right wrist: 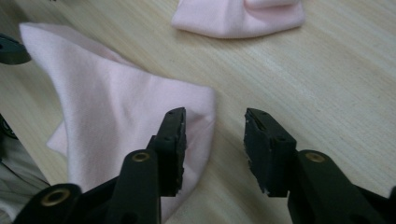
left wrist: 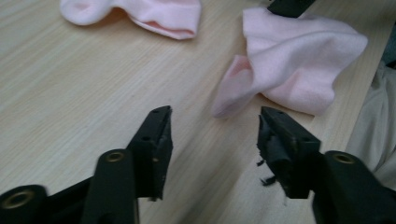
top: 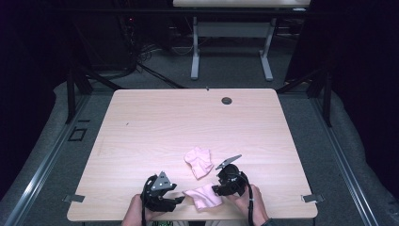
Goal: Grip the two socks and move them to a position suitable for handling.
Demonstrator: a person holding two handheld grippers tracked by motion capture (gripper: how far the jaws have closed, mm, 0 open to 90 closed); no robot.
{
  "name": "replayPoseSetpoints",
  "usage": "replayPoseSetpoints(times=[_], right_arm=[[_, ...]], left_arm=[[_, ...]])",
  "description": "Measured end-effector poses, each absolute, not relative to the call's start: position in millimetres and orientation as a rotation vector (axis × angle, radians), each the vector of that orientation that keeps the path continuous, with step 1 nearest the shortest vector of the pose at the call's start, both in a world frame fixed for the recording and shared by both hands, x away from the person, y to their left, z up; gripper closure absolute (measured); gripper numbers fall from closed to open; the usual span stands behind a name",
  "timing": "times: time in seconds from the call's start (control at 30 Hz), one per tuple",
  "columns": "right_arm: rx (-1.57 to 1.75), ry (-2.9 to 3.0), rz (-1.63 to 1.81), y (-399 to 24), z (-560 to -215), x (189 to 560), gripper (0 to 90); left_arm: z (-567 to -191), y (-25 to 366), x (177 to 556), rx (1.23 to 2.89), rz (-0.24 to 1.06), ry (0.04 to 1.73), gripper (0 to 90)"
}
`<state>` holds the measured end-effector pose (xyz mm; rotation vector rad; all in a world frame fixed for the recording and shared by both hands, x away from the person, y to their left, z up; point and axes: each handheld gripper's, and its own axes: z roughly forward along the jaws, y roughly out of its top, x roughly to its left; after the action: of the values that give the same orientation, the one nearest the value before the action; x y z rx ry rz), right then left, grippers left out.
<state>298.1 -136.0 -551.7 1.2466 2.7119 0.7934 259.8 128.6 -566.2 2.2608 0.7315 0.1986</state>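
Lab: dark curtains (top: 28,56), floor cables (top: 141,61)

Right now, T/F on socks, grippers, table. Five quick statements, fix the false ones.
1. Two pink socks lie on the table. True: the near sock sits at the front edge, the far sock just beyond it.
2. The left gripper is clamped on the near sock. False: its fingers stand apart with bare wood between them, short of the sock.
3. The right gripper is open. True.
4. The two socks are stacked. False: they lie apart, wood showing between them.
5. A dark round fitting sits near the table's far edge. True.
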Motion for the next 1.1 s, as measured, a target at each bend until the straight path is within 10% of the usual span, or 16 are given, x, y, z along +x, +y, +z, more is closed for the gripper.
replayPoseSetpoints(times=[0.3, 1.1], right_arm=[[1.265, 2.709, 0.851, -137.6, -559.4, 294.5, 83.9], [1.212, 2.398, 0.967, -173.8, -467.2, 285.1, 85.8]], left_arm=[[-570.4, 111.7, 258.4, 2.284, 0.211, 0.716, 85.9], [-507.2, 104.7, 264.2, 2.226, 0.143, 0.768, 86.9]])
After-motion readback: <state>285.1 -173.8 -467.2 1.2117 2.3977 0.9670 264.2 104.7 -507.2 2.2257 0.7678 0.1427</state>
